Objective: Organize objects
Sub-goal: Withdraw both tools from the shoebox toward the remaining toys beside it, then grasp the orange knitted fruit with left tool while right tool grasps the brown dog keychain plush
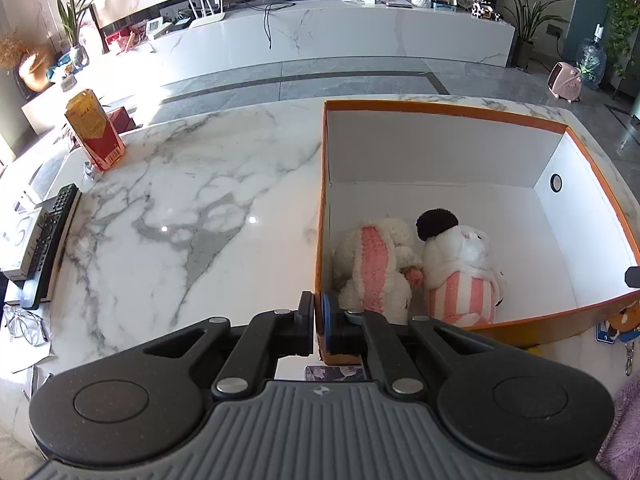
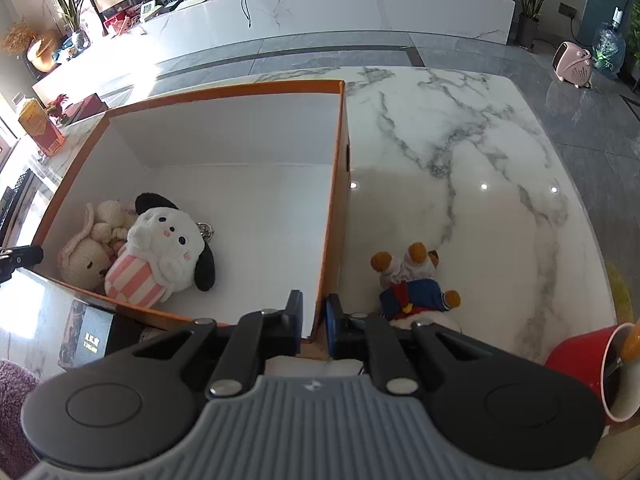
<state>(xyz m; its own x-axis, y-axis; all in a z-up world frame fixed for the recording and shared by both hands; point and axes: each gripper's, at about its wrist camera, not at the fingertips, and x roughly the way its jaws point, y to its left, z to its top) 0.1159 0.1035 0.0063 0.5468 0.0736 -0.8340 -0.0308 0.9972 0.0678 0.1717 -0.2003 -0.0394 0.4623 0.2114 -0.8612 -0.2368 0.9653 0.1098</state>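
An orange box with white inside (image 1: 440,148) stands on the marble table (image 1: 180,200). In its near left corner lie a pink-and-white rabbit plush (image 1: 376,264) and a white dog plush with black ears (image 1: 460,272). My left gripper (image 1: 319,312) is shut on the box's left wall near the front corner. In the right wrist view my right gripper (image 2: 314,316) is shut on the right wall of the box (image 2: 240,128), one finger on each side. The dog plush (image 2: 164,252) and rabbit plush (image 2: 92,248) show inside. A plush in a blue outfit (image 2: 412,284) lies on the table just right of the box.
A yellow-and-red carton (image 1: 94,132) stands at the table's far left. A remote (image 1: 54,236) and glasses (image 1: 24,324) lie along the left edge. A red cup (image 2: 592,364) lies at the near right, and a black box (image 2: 92,336) sits in front of the orange box.
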